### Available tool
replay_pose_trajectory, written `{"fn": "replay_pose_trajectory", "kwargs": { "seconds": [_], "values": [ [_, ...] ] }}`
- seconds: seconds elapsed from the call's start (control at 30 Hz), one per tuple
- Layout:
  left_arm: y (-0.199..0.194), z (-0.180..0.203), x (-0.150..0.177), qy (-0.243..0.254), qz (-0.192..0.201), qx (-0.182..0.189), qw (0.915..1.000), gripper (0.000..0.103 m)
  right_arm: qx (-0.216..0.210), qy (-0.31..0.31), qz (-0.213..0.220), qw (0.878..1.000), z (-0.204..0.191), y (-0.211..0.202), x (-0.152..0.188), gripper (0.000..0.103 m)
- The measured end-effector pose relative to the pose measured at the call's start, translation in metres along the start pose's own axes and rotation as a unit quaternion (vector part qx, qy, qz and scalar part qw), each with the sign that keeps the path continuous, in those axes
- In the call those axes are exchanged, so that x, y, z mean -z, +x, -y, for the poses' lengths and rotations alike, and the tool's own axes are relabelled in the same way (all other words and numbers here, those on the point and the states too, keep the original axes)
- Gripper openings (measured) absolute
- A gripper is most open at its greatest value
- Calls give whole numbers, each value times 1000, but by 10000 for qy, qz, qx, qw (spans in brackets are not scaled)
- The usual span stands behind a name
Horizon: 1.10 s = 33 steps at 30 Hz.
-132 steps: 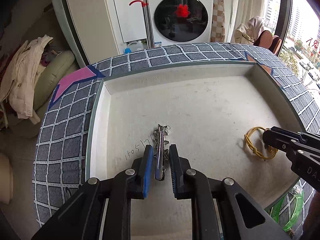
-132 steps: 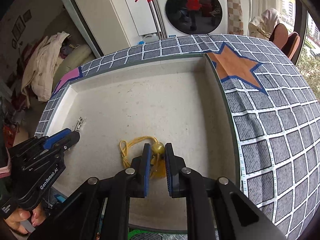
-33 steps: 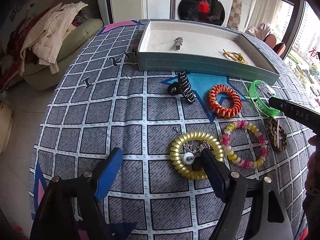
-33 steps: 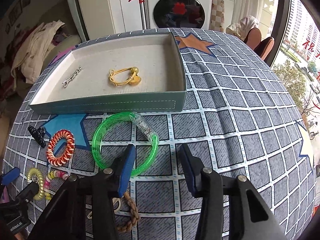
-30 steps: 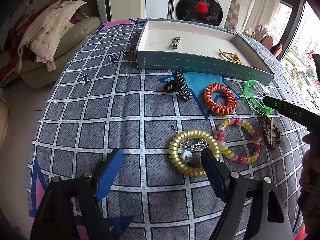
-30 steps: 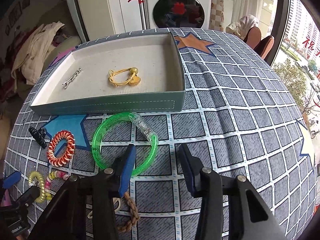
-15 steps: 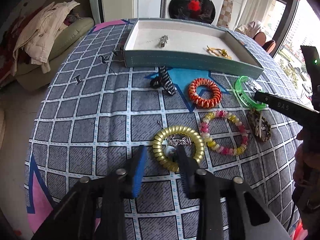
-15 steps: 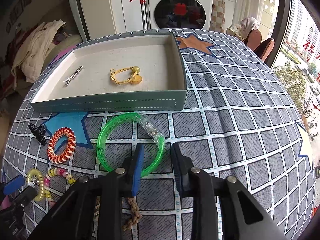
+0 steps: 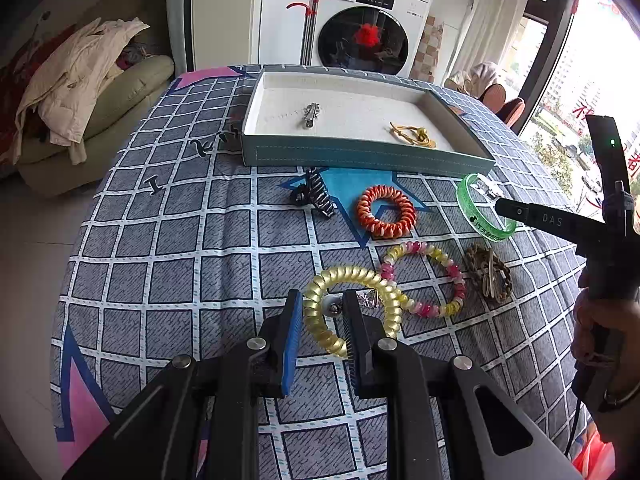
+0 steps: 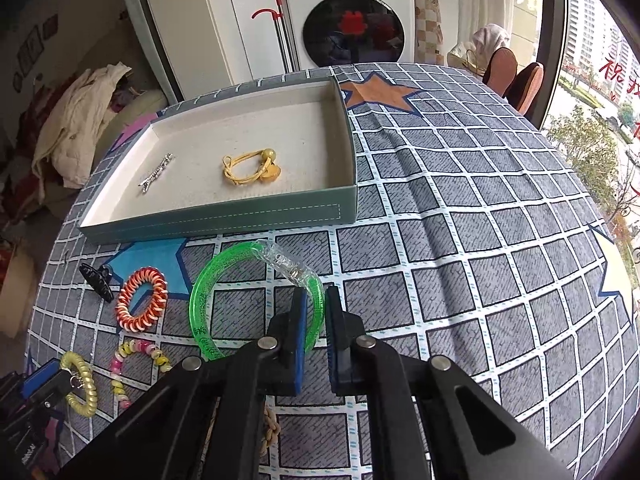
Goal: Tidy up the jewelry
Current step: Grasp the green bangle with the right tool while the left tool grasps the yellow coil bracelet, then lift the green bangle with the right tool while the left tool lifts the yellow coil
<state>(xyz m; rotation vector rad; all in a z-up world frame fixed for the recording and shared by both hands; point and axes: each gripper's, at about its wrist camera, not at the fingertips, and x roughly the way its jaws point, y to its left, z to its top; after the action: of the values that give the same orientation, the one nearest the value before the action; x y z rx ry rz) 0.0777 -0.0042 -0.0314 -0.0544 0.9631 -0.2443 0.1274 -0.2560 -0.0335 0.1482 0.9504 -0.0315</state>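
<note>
Left gripper (image 9: 322, 312) closing around one yellow coil tie (image 9: 352, 312), right gripper (image 10: 316, 312) around one green bangle (image 10: 256, 300).

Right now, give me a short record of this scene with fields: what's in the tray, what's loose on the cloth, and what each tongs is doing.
tray: silver clip; yellow tie
on cloth: black claw clip, orange coil, bead bracelet, braided band
left tongs: closing, yellow coil rim between the jaws
right tongs: closing, green bangle rim between the jaws
lifted: neither piece yet, both lie on the cloth
</note>
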Motion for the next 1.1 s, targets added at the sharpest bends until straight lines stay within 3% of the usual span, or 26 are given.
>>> {"fn": "replay_pose_trajectory", "kwargs": {
  "seconds": [0.13, 0.23, 0.33, 0.43, 0.77, 1.1],
  "values": [
    [-7, -6, -5, -97, 78, 129, 9998, 40, -110, 11, 63, 9999, 0, -9, -2, 10],
    [-14, -13, -7, -270, 204, 479, 9983, 40, -203, 46, 83, 9997, 0, -13, -2, 10],
    [-17, -12, -8, -181, 285, 423, 9985, 40, -225, 39, 82, 9997, -2, -14, -2, 10],
    [-20, -16, -8, -295, 287, 796, 9960, 40, -261, 37, 67, 9996, -4, -13, -3, 10],
    [-14, -16, -10, -179, 229, 616, 9977, 40, -332, -38, 73, 9994, -11, -16, -1, 10],
    [-3, -22, 0, -129, 35, 149, 9998, 41, -414, -52, 12, 9991, -14, -13, 2, 10]
  ]
}}
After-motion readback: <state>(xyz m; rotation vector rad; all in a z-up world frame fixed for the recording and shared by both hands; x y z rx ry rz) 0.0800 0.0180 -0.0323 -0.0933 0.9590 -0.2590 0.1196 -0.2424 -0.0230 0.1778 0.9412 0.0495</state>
